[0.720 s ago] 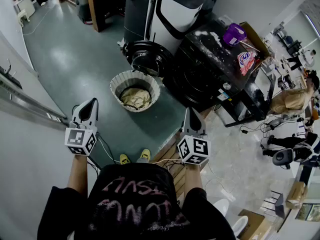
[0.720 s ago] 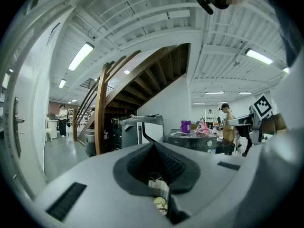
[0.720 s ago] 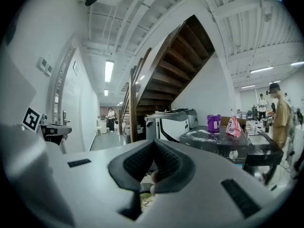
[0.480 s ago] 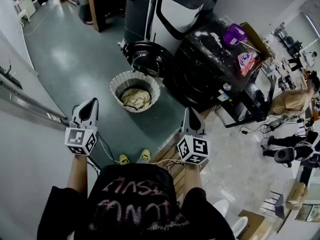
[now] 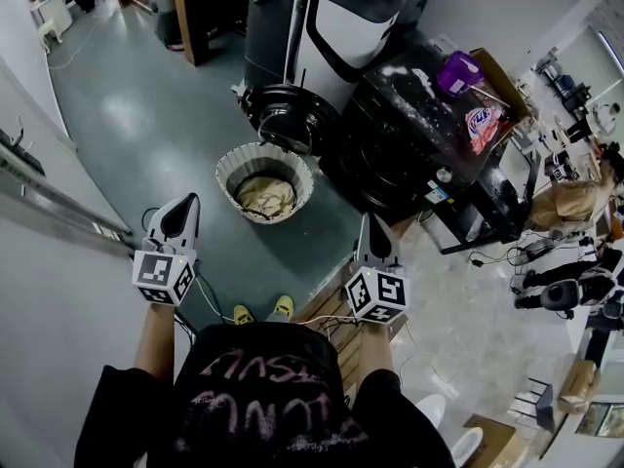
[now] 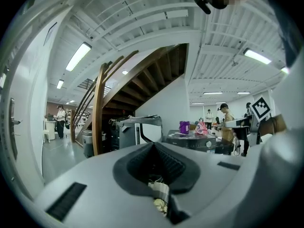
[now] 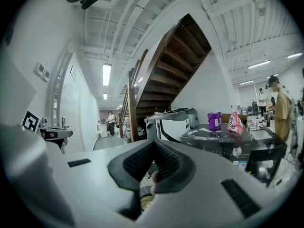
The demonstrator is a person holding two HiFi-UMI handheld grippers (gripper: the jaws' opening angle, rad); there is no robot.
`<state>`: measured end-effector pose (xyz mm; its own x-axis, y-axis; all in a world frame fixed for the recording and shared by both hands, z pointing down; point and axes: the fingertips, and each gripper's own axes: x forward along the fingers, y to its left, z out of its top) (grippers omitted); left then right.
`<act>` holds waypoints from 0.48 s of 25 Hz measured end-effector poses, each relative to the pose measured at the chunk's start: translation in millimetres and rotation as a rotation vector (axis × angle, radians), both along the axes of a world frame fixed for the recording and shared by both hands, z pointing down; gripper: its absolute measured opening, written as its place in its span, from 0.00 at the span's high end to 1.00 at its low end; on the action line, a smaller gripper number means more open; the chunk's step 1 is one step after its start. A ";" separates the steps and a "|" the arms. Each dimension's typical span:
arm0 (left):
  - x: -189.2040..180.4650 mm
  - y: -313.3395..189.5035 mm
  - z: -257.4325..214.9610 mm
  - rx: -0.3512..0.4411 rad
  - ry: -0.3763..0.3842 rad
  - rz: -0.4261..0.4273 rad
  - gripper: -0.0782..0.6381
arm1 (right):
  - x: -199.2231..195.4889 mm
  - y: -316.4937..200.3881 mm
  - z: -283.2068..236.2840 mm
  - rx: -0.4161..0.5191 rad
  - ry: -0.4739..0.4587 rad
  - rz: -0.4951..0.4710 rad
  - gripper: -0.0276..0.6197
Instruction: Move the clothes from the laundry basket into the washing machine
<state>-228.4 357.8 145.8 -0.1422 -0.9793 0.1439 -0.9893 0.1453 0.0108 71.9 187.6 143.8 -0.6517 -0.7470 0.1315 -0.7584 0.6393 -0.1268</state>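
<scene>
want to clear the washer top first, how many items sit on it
2. A purple tub stands at a far corner on top of the washing machine; a pink bag lies beside it, nearer the right edge. Smaller items could be hidden.

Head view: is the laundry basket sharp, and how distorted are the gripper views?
Head view: laundry basket sharp, soft glare on the floor upper left. Left gripper view: heavy fisheye, dark corners. Right gripper view: same fisheye, staircase bowed.

Bright ceiling strip lights; strong fisheye edge distortion.
</scene>
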 end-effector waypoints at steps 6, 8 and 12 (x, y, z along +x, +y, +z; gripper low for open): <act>-2.9 -2.0 -0.8 -0.001 0.003 -0.017 0.88 | -0.9 -2.3 -1.0 0.002 -0.010 -0.011 0.95; -1.9 -3.7 1.5 -0.004 0.005 -0.015 0.88 | -3.3 -4.1 -0.6 0.011 -0.004 -0.013 0.95; 2.0 -7.3 5.3 -0.015 0.007 -0.007 0.87 | -7.0 -6.5 1.1 0.014 0.001 -0.025 0.91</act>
